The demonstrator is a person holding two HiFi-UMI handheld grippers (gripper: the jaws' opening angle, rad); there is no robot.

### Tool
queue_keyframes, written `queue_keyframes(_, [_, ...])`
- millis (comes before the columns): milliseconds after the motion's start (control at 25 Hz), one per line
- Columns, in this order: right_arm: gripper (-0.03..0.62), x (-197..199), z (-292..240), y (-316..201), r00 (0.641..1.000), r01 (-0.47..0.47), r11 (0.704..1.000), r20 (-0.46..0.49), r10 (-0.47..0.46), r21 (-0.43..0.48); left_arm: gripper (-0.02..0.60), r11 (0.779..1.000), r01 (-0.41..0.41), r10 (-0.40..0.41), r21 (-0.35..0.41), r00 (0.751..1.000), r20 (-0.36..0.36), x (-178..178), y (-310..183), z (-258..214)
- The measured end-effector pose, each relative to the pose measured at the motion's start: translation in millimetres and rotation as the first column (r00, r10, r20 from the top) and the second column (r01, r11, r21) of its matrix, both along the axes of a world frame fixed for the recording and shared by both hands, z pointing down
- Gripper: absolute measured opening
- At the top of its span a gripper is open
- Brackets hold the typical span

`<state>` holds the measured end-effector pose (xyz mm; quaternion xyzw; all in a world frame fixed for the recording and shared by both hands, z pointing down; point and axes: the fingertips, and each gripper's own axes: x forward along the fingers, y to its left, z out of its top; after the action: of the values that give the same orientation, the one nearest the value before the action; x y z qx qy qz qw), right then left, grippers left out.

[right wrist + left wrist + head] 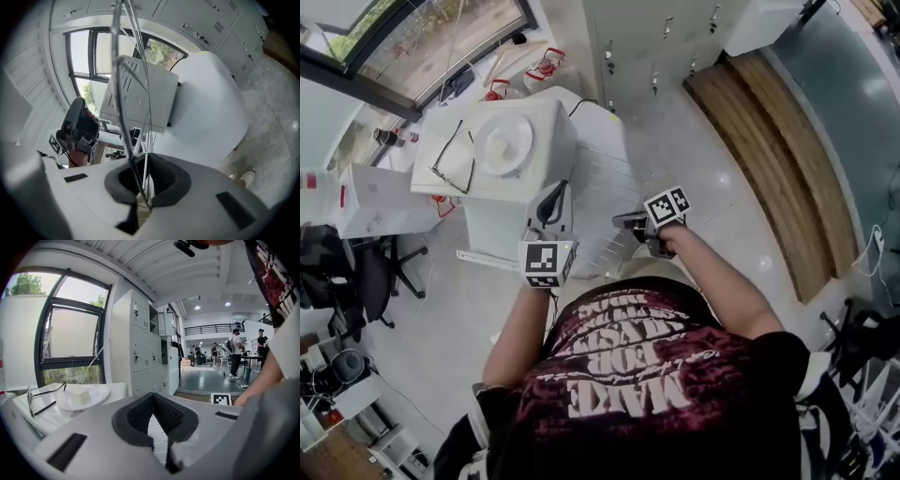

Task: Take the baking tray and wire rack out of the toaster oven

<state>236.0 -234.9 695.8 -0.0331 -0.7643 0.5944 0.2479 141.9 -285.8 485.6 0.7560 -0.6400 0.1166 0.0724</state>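
In the head view the white toaster oven (539,131) stands ahead of me, with a plate (504,142) and a pair of glasses (453,157) on its top. My right gripper (628,223) is shut on the edge of the wire rack (605,202), which hangs clear of the oven, to its right. The right gripper view shows the rack's thin wires (140,93) running up from between the pads, with the oven (140,96) behind. My left gripper (551,208) is shut with nothing in it, just in front of the oven. No baking tray shows.
White lockers (140,348) stand behind the oven, by a large window (70,343). A white table (211,103) bears the oven. Office chairs (366,272) and a cluttered desk are at the left, a wooden step (778,150) at the right. People stand far off (234,357).
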Motion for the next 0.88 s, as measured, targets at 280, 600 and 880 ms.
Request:
queue_keyframes(280, [0.006,-0.7,20.5,-42.0,0.999,0.039,0.999,-0.031,-0.039,0.000,0.006,0.991,0.135,-0.135,-0.001,0.991,0.012,-18.0,4.1,-2.0])
queue_keyframes(600, [0.006,-10.4,59.2,-73.5,0.990,0.098,0.995,-0.102,-0.097,0.001,0.006,0.974,0.226,-0.224,-0.030,0.974,0.038,-27.7,16.7,6.3])
queue_keyframes(880, [0.007,-18.2,73.0,-96.6,0.974,0.145,0.989,-0.175,-0.141,0.010,0.006,0.964,0.257,-0.254,-0.063,0.966,0.051,-30.2,26.7,11.4])
